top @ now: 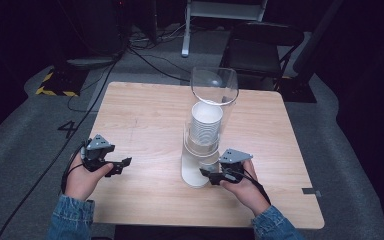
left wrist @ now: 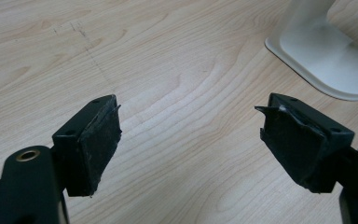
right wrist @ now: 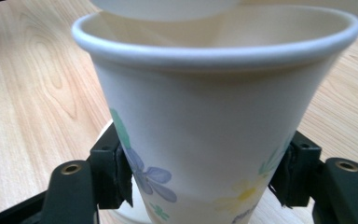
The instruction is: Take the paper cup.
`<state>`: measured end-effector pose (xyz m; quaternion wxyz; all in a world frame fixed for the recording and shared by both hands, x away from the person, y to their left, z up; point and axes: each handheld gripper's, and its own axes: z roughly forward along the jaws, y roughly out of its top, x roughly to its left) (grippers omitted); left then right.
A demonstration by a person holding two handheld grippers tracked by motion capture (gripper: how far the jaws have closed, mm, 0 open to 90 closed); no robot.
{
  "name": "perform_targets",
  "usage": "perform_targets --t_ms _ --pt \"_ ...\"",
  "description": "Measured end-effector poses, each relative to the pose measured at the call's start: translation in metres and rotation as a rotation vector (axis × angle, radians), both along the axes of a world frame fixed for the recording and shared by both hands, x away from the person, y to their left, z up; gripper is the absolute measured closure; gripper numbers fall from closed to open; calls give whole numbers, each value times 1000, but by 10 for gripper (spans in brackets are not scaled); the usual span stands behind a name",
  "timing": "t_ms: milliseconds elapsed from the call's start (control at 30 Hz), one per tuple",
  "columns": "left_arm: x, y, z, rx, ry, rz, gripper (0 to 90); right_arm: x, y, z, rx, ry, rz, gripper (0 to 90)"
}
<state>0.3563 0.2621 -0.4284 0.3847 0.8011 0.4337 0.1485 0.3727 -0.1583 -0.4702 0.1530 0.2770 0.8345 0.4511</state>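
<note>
Cup dispenser point(top: 202, 150) upright at centre of wooden bench point(top: 145, 115), slightly toward near edge: clear tube with stack of white cups point(top: 206, 125) inside, white base point(left wrist: 328, 56) flat on the wood.

Right gripper point(top: 211, 176) at foot of dispenser, near side. In right gripper view, fingers point(right wrist: 114, 175) pressed against both sides of a paper cup point(right wrist: 205, 140), low on its wall, closed on it. Cup white with flower print, upright, mouth up; rim of another cup just above it, nested. Looks like the bottom cup of the stack, at the dispenser outlet.

Left gripper point(top: 122, 165) well left of dispenser, over bare bench, near edge. Fingers point(left wrist: 93, 144) wide apart, holding nothing; dispenser base at far right of its view, not touched.

Step in hand, by judgement: drawing one cup out of the dispenser bottom. Grip seated; pull not yet made, cup apparently nested with the next one.

Next move calls for a straight downward and outward draw, light squeeze so the paper wall holds shape. Base may lift or slide; left gripper free to steady it.
</note>
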Motion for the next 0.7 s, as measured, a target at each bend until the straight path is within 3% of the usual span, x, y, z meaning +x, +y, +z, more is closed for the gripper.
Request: perform_targets --t_ms 467,700 --pt "8 -9 1 -2 3 -22 193 2 -28 6 -7 -18 -90 343" --pt "11 -10 0 5 2 -30 191 6 -46 15 28 -33 -156 343"
